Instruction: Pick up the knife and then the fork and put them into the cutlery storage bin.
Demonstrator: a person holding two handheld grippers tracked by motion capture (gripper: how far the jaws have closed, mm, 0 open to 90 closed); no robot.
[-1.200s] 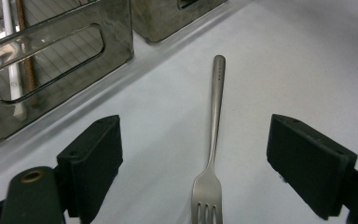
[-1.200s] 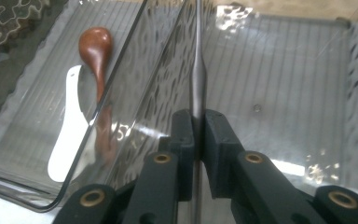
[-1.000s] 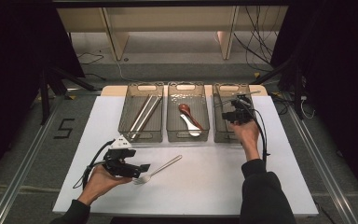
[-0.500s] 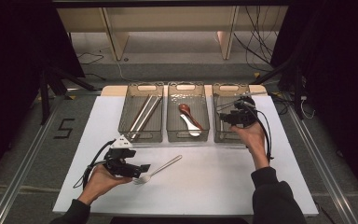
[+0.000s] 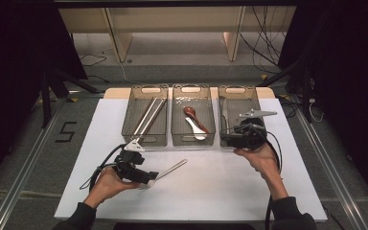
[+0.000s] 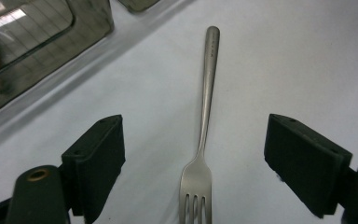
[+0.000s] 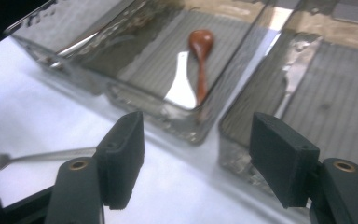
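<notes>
fork (image 6: 204, 116) tines cut off by the bottom edge in the left gripper view; in the high view the left gripper (image 5: 141, 176) covers the tine end. right gripper view is blurred: knife (image 7: 294, 79) in the right tray (image 7: 242, 154) hard to make out, fork head cut at the left edge.

Three clear plastic bins stand in a row at the far edge of a white table mat (image 5: 230, 187). Left bin (image 5: 145, 116): metal chopsticks (image 5: 149, 116), laid lengthwise. Middle bin (image 5: 193, 115): brown wooden spoon (image 5: 195, 117) touching a white spoon (image 5: 194, 129). A wooden shelf unit (image 5: 172, 24) stands behind the table; black cables (image 5: 263, 43) trail across the floor.
</notes>
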